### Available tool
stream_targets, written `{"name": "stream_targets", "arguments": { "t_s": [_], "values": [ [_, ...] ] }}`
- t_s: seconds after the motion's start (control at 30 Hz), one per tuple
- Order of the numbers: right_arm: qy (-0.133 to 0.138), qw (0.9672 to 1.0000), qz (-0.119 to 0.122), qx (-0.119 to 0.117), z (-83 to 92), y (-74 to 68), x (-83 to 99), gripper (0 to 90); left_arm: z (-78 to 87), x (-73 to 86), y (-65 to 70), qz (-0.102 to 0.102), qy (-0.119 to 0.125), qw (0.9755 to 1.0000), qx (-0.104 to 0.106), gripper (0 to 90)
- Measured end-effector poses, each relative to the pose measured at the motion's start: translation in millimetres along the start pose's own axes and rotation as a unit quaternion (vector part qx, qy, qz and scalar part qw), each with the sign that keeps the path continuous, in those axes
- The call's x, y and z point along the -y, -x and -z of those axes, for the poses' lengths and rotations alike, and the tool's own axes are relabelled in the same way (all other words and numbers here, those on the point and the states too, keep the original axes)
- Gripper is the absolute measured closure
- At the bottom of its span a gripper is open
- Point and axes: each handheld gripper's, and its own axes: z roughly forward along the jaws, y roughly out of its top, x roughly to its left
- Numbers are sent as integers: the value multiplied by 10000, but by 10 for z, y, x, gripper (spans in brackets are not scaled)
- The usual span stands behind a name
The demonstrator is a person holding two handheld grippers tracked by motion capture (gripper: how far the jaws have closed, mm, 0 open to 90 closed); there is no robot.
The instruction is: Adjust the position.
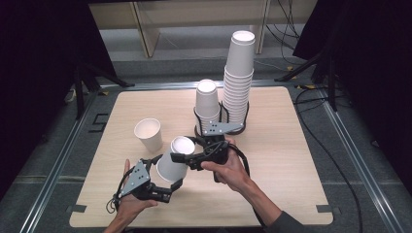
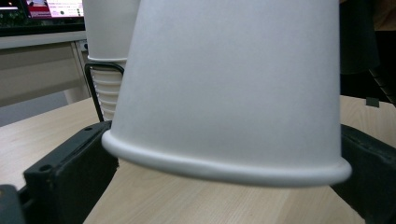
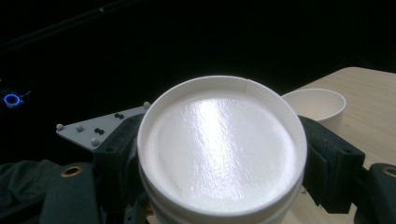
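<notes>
Paper cup (image 1: 176, 161) upside down, tilted, between 2 grippers' jaws

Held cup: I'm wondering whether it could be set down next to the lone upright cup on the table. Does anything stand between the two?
Nothing visible does. The held cup hangs upside down just right of the upright cup, with only a short stretch of bare table between them.
</notes>
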Motion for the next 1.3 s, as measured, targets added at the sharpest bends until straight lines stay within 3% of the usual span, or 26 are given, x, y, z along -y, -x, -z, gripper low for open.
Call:
{"name": "stream_targets", "arguments": {
  "t_s": [0.1, 0.2, 0.23, 0.3, 0.33, 0.4, 0.53, 0.57, 0.6, 0.67, 0.7, 0.73, 0.87, 0.9, 0.97, 1.07, 1.27, 1.3],
  "values": [
    [86, 9999, -37, -78, -27, 11, 18, 253, 6, -3, 9, -39, -32, 10000, 7, 0],
    [-15, 9996, -240, -113, -36, -11, 32, 254, 7, -5, 15, -23, -57, 10000, 18, 8],
    [94, 9999, 11, -100, -52, 20, 36, 253, -13, 3, 16, 13, 83, 9999, 57, 9],
    [38, 9999, -39, -109, -47, 19, 35, 253, 18, -12, 15, -64, -88, 9999, 3, 12],
    [-7, 9997, -209, -132, -39, 3, 38, 253, 19, -14, 13, -99, -116, 9999, 0, 17],
    [-19, 9999, -32, -110, -41, 26, 36, 253, 4, -10, 13, -125, -151, 9998, 9, 25],
    [-164, 9998, 22, -101, -36, 47, 41, 248, 16, -34, 16, -254, -440, 9987, -33, 49],
    [-172, 9998, 33, -120, -35, 57, 41, 246, 0, -31, 21, -197, -355, 9992, 17, 54],
    [-241, 9995, -113, -159, -20, 51, 39, 245, 12, -44, 17, -247, -470, 9986, 1, 59],
    [-327, 9993, 23, -152, -16, 54, 38, 241, 3, -40, 22, -401, -593, 9974, -32, 65],
    [-428, 9990, 133, -69, -13, 49, 32, 240, 13, -38, 24, -417, -719, 9965, -14, 68],
    [-508, 9986, 91, -102, -20, 36, 37, 236, 11, -31, 26, -390, -741, 9965, 3, 70],
    [-912, 9948, 429, 119, -8, 35, 33, 201, 48, -39, 7, -443, -895, 9950, 65, 78],
    [-972, 9941, 462, 109, -2, 40, 34, 196, 48, -32, 6, -407, -837, 9956, 91, 80],
    [-1058, 9929, 518, 145, 16, 47, 32, 176, 80, -43, -4, -463, -976, 9941, 102, 83],
    [-1157, 9919, 511, 125, 51, 58, 18, 175, 88, -38, -15, -466, -982, 9939, 181, 85],
    [-1319, 9896, 564, 106, 108, 93, 6, 164, 93, -41, 3, -551, -1161, 9912, 314, 90],
    [-1346, 9893, 551, 82, 114, 99, 3, 164, 82, -34, 17, -503, -1100, 9921, 347, 91]
  ]
}}
